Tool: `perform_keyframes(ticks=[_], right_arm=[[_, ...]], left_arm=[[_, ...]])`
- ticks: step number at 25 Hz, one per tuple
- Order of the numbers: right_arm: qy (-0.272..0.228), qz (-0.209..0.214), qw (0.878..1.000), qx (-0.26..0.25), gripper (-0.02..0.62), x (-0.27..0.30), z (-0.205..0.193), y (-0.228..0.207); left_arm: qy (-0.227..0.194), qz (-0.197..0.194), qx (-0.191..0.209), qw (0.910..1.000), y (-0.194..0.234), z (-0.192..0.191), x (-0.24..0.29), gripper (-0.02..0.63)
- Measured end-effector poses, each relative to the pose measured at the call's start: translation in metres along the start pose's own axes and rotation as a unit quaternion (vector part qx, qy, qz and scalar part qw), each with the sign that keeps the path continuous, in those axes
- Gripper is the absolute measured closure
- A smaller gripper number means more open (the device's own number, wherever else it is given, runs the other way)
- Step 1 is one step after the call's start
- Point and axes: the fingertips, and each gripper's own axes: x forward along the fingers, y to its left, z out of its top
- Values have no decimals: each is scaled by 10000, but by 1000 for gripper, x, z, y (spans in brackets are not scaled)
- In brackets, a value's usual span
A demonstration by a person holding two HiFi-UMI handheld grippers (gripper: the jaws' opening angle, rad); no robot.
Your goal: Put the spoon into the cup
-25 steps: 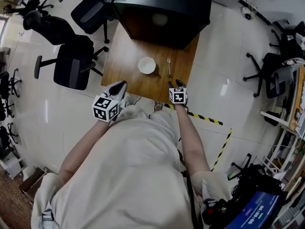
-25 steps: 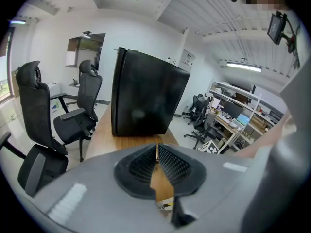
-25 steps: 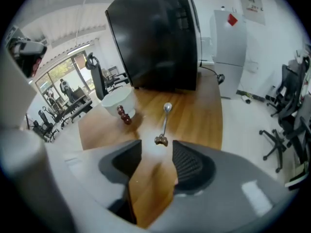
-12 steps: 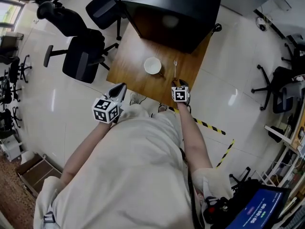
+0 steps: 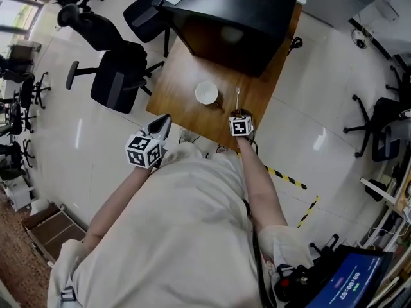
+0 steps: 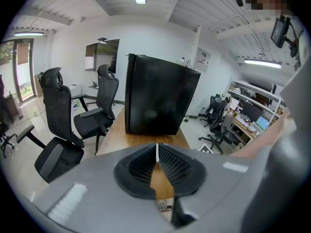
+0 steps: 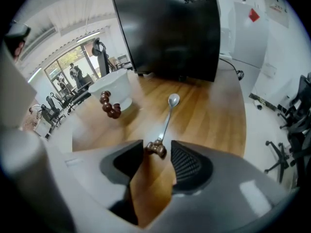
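A metal spoon (image 5: 237,97) with a brown beaded handle end lies on the wooden table (image 5: 180,108), just right of a white cup (image 5: 206,94). In the right gripper view the spoon (image 7: 167,115) points away from me, and the cup (image 7: 114,87) with its beaded brown handle stands at left. My right gripper (image 7: 156,148) (image 5: 239,114) hangs over the spoon's near end. Its jaws are closing, with the beaded end between the fingertips and a gap on both sides. My left gripper (image 5: 161,123) (image 6: 156,152) is held off the table's near left edge, fingertips together, holding nothing.
A tall black cabinet (image 5: 237,15) fills the table's far end, close behind cup and spoon. Black office chairs (image 5: 119,82) stand left of the table. Yellow-black tape (image 5: 288,178) runs across the white tiled floor at right. The table's near edge lies under my right gripper.
My right gripper has gone forward and down over the table's near edge to the spoon's handle end. The left gripper has hardly moved.
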Motion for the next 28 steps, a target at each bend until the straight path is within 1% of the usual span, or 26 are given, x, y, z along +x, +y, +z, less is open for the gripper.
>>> perform_keyframes(ticks=[6,12,15,20,24,28], right_arm=[[-19,-260,9996,-101,465,-1,4,-7],[58,-194,9996,-187,466,0,1,-6],[-76,-114,9999,-80,469,-5,4,-7],[-332,-54,9989,321,469,-14,15,-9],[-547,-181,9968,552,471,-30,28,-17],[-795,-306,9937,732,471,-60,45,-19]], left_arm=[[-19,91,-81,9999,-2,3,5,606],[-79,117,-68,9999,-5,13,13,606],[-90,97,-35,9999,-8,16,17,606],[-60,54,-86,9999,-2,13,19,606],[-43,-137,-169,9998,13,19,32,606],[-58,-527,82,9986,16,37,53,606]])
